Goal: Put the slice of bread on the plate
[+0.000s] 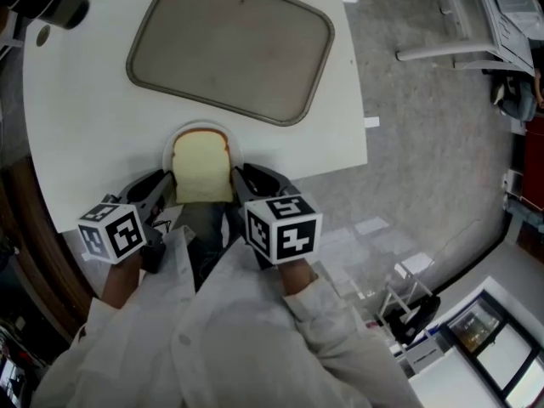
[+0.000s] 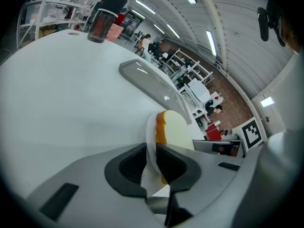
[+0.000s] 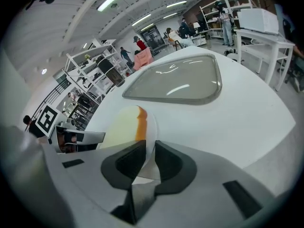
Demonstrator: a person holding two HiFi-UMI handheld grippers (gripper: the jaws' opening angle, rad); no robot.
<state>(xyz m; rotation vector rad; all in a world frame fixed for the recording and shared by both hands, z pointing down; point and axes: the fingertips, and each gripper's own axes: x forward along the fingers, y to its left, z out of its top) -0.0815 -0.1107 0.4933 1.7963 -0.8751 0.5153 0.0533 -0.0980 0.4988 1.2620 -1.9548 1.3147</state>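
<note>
- A dark, lidded bottle stood at the far left corner of the white table; in the left gripper view it showed upright, well apart from everything else.
- The left gripper reached in from the near edge of the table. Its marker cube sat above a white sleeve. In its own view the left gripper had its two dark jaws pinched together on the left rim of the plate, with the thin white edge clamped between them.
- The round white plate lay at the near edge of the table, just in front of the tray. Whether it rested on the table or was lifted off it could not be told.
- The slice of bread lay on the plate, pale with a brown crust and its rounded top toward the tray. From the left gripper view its crust showed just past the clamped rim.
- A grey rounded tray sat empty behind the plate, near it but not touching.
- The right gripper, under its own cube, mirrored the left. In its view the right gripper was closed on the plate's right rim, with the bread just beyond and the tray farther off.
- Grey speckled floor lay right of the table.
</note>
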